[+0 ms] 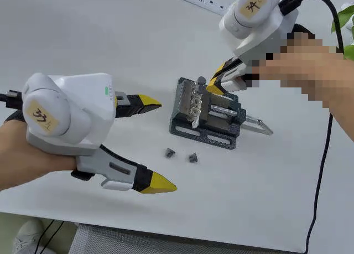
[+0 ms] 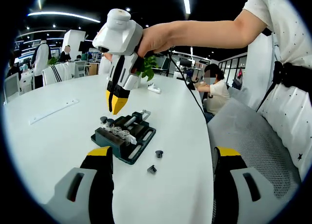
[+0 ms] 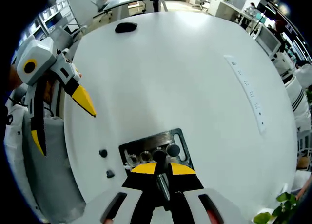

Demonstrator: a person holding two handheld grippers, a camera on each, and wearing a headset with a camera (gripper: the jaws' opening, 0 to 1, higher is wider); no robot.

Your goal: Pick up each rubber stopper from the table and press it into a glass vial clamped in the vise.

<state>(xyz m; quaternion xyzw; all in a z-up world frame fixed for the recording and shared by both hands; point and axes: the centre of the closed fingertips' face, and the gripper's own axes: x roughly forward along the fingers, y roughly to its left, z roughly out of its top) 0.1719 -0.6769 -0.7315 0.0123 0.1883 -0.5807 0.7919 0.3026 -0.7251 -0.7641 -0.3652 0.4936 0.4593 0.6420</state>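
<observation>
**Right gripper (image 1: 214,88) over the vise (image 1: 213,131), left gripper (image 1: 156,143) wide open**

The right gripper points down just above the vise. Its jaws are almost shut, with only a thin gap, and they hold nothing. The left gripper hangs off to the side, well apart from the vise. Its jaws are wide open and hold nothing too. The vise sits on the white table (image 1: 99,38). Four vials (image 3: 131,159) stand in a row in it. Two have open tops. The other two have dark stoppers (image 3: 173,150) in their tops, and the right gripper's tips are just beside these. Two more stoppers (image 1: 170,152) lie on the table near the vise, between it and the left gripper.
</observation>
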